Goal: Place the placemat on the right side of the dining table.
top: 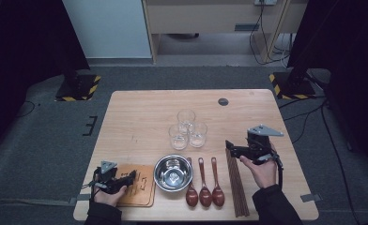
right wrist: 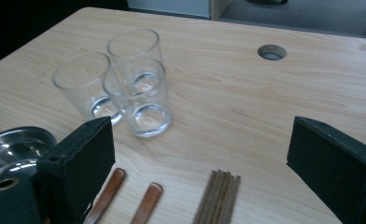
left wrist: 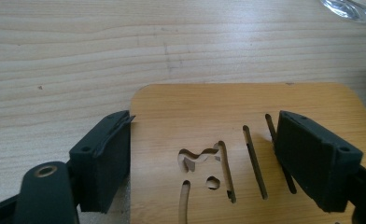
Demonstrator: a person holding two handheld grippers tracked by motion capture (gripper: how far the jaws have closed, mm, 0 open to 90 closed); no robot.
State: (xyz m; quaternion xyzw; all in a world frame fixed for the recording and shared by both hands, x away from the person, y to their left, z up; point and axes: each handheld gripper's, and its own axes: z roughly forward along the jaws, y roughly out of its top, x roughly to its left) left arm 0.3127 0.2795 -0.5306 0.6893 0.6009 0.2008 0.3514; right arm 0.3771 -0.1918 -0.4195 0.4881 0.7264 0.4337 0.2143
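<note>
Near-left corner of the desk: the left gripper sits low over the wooden board, with the flat cut-out board right under it. In the left gripper view the jaws stand apart. One tip is at the board's rounded corner edge and the other is over its slotted face, so no clamp on it is seen. The board lies flat near the front desk edge, and its right side is just beside the steel bowl. Judged: to pick it up, a jaw must get under an edge. The left edge has bare desk beside it; the bowl side is cramped.

The right gripper is open, holds nothing, and is raised over the far end of the chopsticks, pointing toward the glasses. In the right gripper view the chopsticks run away from the camera, between the jaws and a bit nearer one. Their long axis runs front to back on the desk, so the closing line crosses it. The spoons lie parallel, just left of them. There is open desk on the right and beyond, and the glasses are well apart ahead.
</note>
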